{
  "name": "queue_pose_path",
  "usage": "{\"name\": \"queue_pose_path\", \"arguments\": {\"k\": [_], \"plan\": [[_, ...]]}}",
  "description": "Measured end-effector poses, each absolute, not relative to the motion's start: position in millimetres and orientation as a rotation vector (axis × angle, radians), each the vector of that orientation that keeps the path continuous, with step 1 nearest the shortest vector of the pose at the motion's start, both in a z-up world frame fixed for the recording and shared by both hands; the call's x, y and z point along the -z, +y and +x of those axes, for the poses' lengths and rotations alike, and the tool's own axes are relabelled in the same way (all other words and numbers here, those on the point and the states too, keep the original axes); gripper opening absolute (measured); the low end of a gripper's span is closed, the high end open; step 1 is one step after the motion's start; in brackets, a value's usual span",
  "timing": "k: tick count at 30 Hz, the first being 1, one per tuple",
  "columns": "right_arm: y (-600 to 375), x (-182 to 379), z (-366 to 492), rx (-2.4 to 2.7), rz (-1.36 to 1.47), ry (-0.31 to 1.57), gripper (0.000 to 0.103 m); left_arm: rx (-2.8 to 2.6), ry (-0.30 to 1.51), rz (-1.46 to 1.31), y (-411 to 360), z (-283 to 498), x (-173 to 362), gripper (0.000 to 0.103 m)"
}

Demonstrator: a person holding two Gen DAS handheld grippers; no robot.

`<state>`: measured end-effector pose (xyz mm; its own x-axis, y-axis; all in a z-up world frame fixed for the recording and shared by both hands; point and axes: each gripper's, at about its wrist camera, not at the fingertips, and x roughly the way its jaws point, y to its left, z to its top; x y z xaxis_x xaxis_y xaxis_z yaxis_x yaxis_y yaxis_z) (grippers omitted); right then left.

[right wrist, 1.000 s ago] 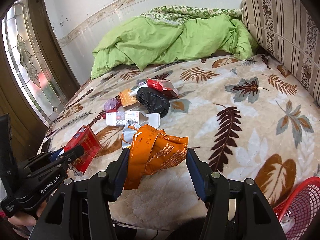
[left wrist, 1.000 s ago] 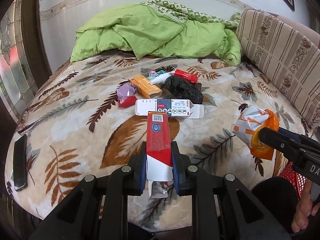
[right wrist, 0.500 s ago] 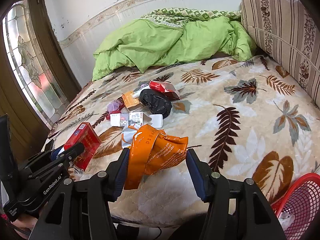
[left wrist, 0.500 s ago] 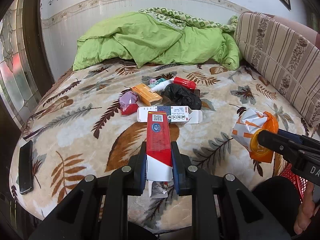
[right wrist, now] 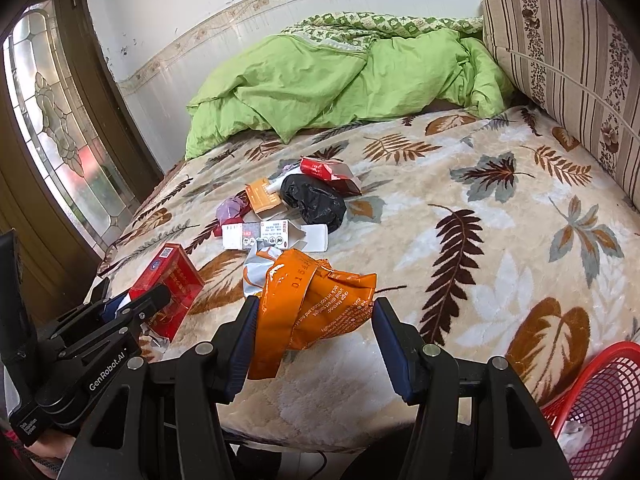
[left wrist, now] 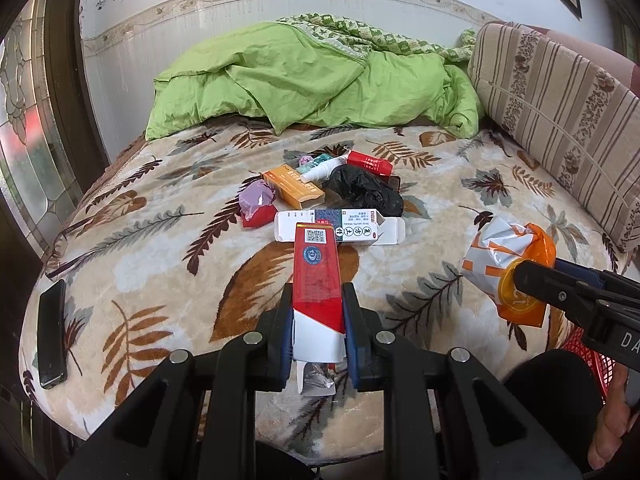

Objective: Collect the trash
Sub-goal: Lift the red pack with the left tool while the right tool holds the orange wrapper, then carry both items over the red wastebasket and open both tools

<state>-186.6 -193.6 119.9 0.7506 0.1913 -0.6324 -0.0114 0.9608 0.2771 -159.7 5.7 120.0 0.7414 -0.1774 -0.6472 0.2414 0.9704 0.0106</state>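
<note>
My left gripper (left wrist: 316,308) is shut on a red and white carton (left wrist: 316,276), held lengthwise above the near edge of the bed. In the right wrist view that carton (right wrist: 168,284) and the left gripper (right wrist: 136,308) show at the lower left. My right gripper (right wrist: 314,320) is shut on a crumpled orange and white bag (right wrist: 320,300), lifted off the blanket. The same bag (left wrist: 508,256) hangs at the right of the left wrist view. Mid-bed lies a trash pile: a white box (left wrist: 340,232), a black bag (left wrist: 364,192), an orange box (left wrist: 294,188), a pink wrapper (left wrist: 256,200) and a red pack (left wrist: 368,164).
A red mesh basket (right wrist: 600,392) stands off the bed's near right corner with a scrap in it. A dark phone (left wrist: 52,340) lies at the bed's left edge. A green duvet (left wrist: 312,80) is heaped at the head, and a striped cushion (left wrist: 560,120) lines the right side.
The left gripper with the carton has drawn back a little from the bed. Both grips are unchanged and the right gripper has kept still.
</note>
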Motion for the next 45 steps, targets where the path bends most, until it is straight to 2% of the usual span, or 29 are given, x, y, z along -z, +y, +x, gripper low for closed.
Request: {"name": "queue_pose_path", "arguments": {"k": [17, 29, 45], "plan": [[-195.4, -117.1, -185.5, -0.116, 0.272, 0.725, 0.060, 0.233, 0.707, 0.089, 5.8, -159.2, -118.5, 0.020], [-195.7, -117.2, -185.8, -0.116, 0.275, 0.723, 0.060, 0.349, 0.770, -0.077, 22.8, -155.9, -113.2, 0.020], [-212.8, -122.4, -191.8, -0.093, 0.336, 0.713, 0.060, 0.432, 0.784, -0.051, -2.2, -157.3, -125.6, 0.020]]}}
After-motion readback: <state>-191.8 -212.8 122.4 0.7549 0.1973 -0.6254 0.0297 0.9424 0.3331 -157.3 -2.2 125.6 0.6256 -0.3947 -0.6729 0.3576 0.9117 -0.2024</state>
